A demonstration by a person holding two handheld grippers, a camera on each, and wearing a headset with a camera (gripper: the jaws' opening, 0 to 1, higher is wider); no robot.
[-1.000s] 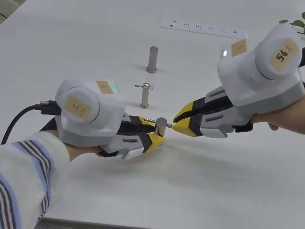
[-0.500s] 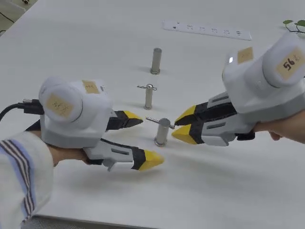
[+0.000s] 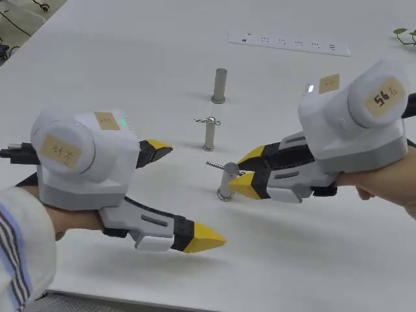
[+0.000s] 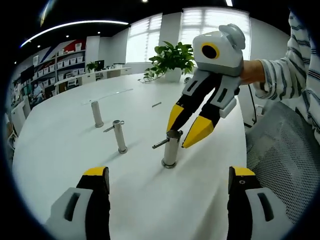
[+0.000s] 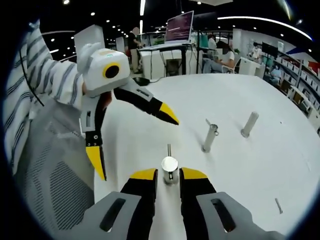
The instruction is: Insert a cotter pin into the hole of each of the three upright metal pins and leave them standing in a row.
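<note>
The right gripper [image 3: 242, 170] was at the near pin [image 3: 225, 185], its jaws narrowly parted either side of the pin's top; whether they pinched the cotter [image 3: 215, 165] could not be told. The cotter lay level through the hole, in line with those jaws, its tip poking out away from them. The left gripper [image 3: 184, 192] hung released, jaws wide, farther off. The far pin [image 3: 220, 85] looked bare.

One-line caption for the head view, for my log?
Head view: left gripper open beside nearest pin, cotter pin through its top, right gripper at it; middle pin fitted, far pin bare.
</note>
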